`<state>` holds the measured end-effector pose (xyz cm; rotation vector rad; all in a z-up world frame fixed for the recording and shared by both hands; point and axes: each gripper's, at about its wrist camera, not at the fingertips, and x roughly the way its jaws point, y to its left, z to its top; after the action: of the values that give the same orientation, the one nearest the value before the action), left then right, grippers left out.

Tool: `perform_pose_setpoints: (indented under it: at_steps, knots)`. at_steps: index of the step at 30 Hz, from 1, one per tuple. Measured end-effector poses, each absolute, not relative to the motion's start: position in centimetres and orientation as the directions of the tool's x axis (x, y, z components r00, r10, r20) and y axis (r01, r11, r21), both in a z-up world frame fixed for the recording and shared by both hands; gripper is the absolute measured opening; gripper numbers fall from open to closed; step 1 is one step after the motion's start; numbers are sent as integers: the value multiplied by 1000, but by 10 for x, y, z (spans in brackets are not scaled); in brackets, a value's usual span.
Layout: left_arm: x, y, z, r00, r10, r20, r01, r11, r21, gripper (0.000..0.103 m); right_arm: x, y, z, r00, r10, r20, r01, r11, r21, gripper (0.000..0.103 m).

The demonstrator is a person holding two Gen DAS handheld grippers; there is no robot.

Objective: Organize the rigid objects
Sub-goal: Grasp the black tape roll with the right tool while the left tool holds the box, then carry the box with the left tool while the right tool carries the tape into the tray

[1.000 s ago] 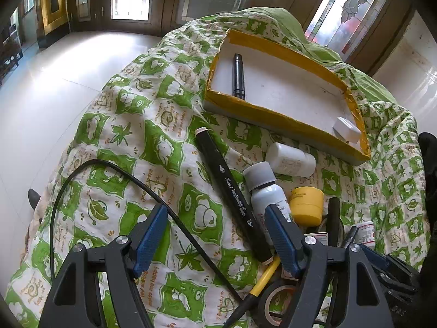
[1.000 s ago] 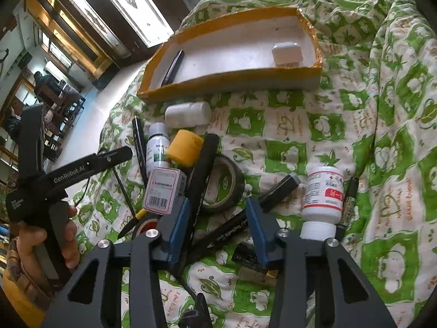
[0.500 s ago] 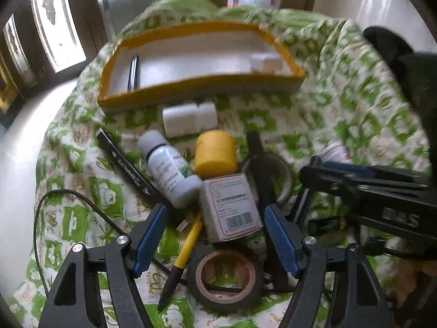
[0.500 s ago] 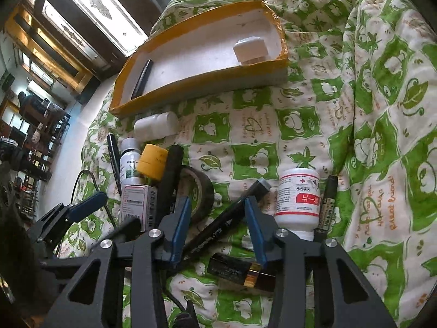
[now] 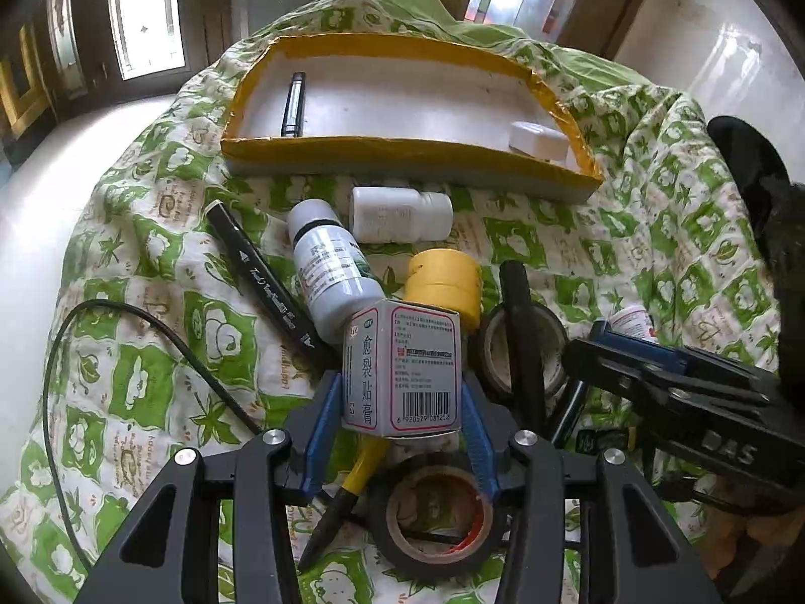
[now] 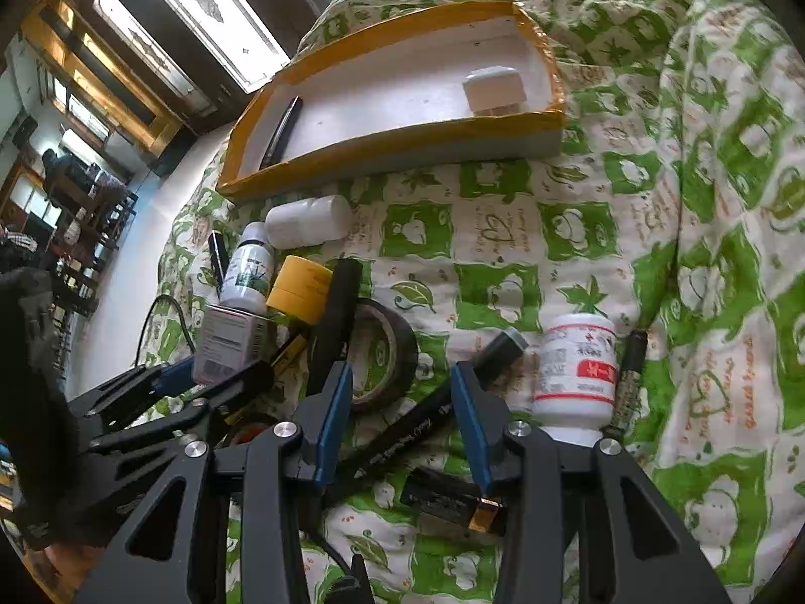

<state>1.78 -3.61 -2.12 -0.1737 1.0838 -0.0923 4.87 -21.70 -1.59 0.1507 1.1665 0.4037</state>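
My left gripper (image 5: 400, 392) is shut on a white medicine box (image 5: 402, 370) with red print and a barcode, held just above the pile. The box also shows in the right wrist view (image 6: 229, 345). My right gripper (image 6: 397, 387) is open over a black marker (image 6: 427, 412) lying between its fingers. A yellow-rimmed white tray (image 5: 402, 146) lies beyond, holding a black pen (image 5: 293, 103) and a small white block (image 5: 538, 138). The tray also shows in the right wrist view (image 6: 402, 146).
On the green patterned cloth lie a grey bottle (image 5: 329, 272), a white bottle (image 5: 400, 214), a yellow tape roll (image 5: 445, 279), black tape rolls (image 5: 435, 518), a long black marker (image 5: 261, 277), a red-labelled bottle (image 6: 578, 372) and a black cable (image 5: 151, 332).
My left gripper swung right from the cloth to the pile, closed on the medicine box and lifted it. My right gripper moved slightly forward over the black marker.
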Motion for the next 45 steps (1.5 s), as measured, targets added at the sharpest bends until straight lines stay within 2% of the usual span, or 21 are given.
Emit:
perform_pose_setpoints:
  at_steps: [5,6,7,10,18,26,45]
  knots:
    - [17,-41,-22,459,-158,-874,2,984,-177,48,65,-200,-30,293,354,-888,-250,925,286,39]
    - [17,-41,-22,461,-159,-873,3,984,-178,48,67,-196,-34,278,348,-895,-255,925,280,33]
    - [18,-42,-21,465,-162,-870,5,984,-181,48,68,-193,-38,272,334,-903,-260,929,265,21]
    - [17,-41,-19,476,-169,-863,7,982,-189,48,66,-189,-36,295,312,-903,-275,933,233,13]
    - [11,-33,-10,515,-206,-832,11,972,-234,48,58,-198,-7,424,303,-853,-288,939,190,12]
    - [10,-30,-6,528,-220,-820,11,967,-253,48,63,-225,-3,423,327,-845,-220,942,255,12]
    - [10,-29,-6,526,-224,-821,14,967,-254,48,58,-223,1,435,336,-836,-234,938,255,12]
